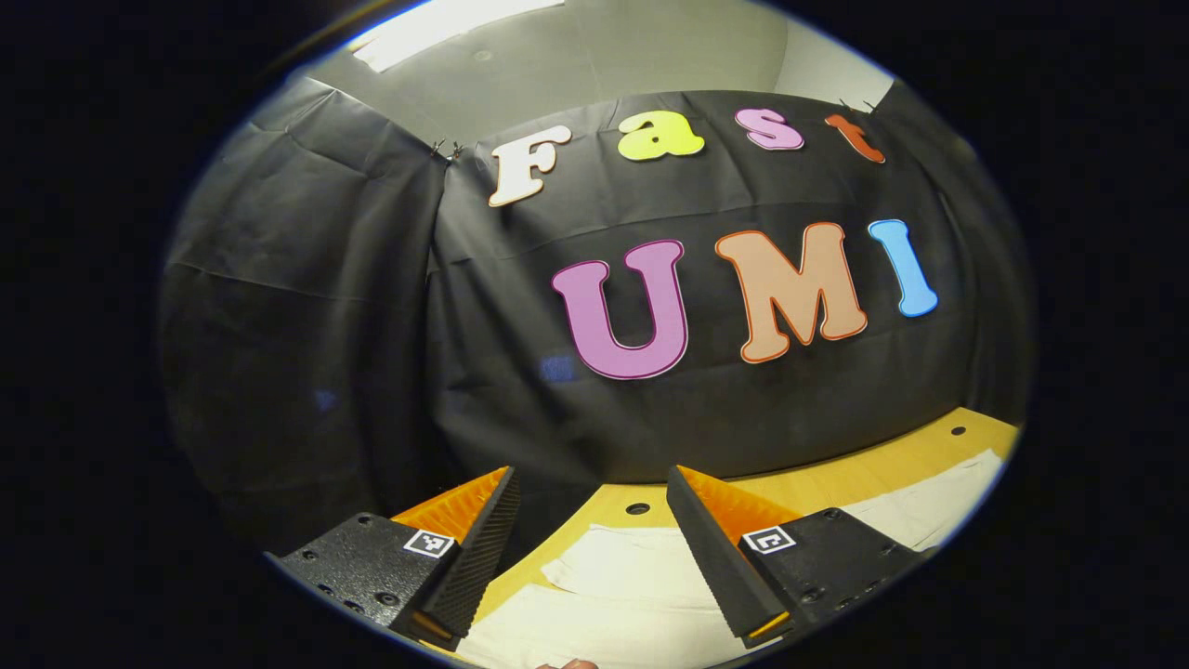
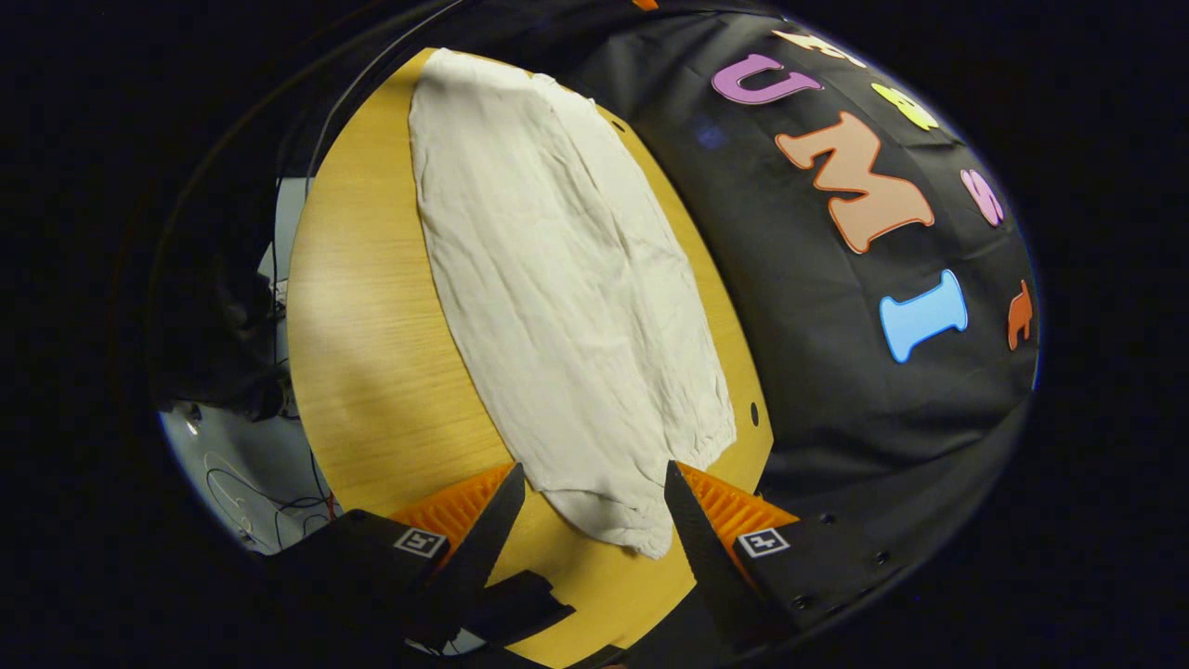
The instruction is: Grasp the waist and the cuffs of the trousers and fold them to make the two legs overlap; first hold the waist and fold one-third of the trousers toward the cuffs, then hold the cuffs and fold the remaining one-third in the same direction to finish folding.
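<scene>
From the right gripper view I see the trousers (image 2: 567,297), off-white and of thin, lightly wrinkled cloth, lying flat and stretched out lengthwise on the wooden tabletop (image 2: 372,353). They run from the far end of the tabletop down to the near end, close to its right edge. The near end is gathered and narrower, with a rumpled hem; the middle is widest. In the left gripper view I see the same pale cloth (image 1: 632,576) flat on the wood, in overlapping layers with soft creases.
</scene>
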### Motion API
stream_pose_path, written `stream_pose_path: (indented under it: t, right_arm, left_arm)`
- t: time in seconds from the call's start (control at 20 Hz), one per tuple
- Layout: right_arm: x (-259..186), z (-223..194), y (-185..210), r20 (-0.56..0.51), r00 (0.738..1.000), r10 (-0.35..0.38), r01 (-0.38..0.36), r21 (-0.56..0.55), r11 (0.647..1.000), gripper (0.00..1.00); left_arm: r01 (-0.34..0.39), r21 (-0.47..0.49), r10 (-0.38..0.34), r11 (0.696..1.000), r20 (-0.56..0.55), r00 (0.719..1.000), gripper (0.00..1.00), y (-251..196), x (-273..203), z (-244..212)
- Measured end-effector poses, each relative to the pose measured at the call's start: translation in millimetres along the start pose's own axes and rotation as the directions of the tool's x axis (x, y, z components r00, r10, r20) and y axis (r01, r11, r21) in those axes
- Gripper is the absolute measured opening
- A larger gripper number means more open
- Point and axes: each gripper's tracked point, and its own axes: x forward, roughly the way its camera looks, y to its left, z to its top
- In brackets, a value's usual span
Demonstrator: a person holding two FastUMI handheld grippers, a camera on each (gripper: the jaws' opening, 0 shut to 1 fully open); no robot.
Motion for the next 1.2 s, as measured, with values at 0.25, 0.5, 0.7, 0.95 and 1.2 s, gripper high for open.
stream_pose_path:
  t: [0.25,0.5,0.7,0.95,1.2]
  right_arm:
    - [12,-4,0,-0.014,1.0,0.008,-0.008,-0.029,1.0,0.96]
    - [25,-2,-4,-0.019,1.0,-0.004,0.003,-0.026,1.0,0.9]
    - [40,4,-7,-0.029,0.999,-0.015,0.014,-0.029,0.999,0.76]
    - [56,6,9,-0.062,0.997,0.035,-0.037,-0.039,0.999,0.34]
    - [57,5,8,-0.082,0.996,0.037,-0.036,0.014,0.999,0.08]
  left_arm:
    - [-0.002,0.024,0.002,1.0,0.0,1.0,1.0,2,0,1]
    - [-0.002,0.033,0.002,0.999,-0.009,1.0,0.96,2,0,-4]
    - [0.0,0.038,0.001,0.999,-0.019,1.0,0.96,1,3,-9]
    - [0.013,0.056,-0.011,0.998,-0.031,0.999,0.96,-1,6,-15]
    - [0.045,0.104,-0.042,0.994,-0.033,0.999,0.96,0,4,-21]
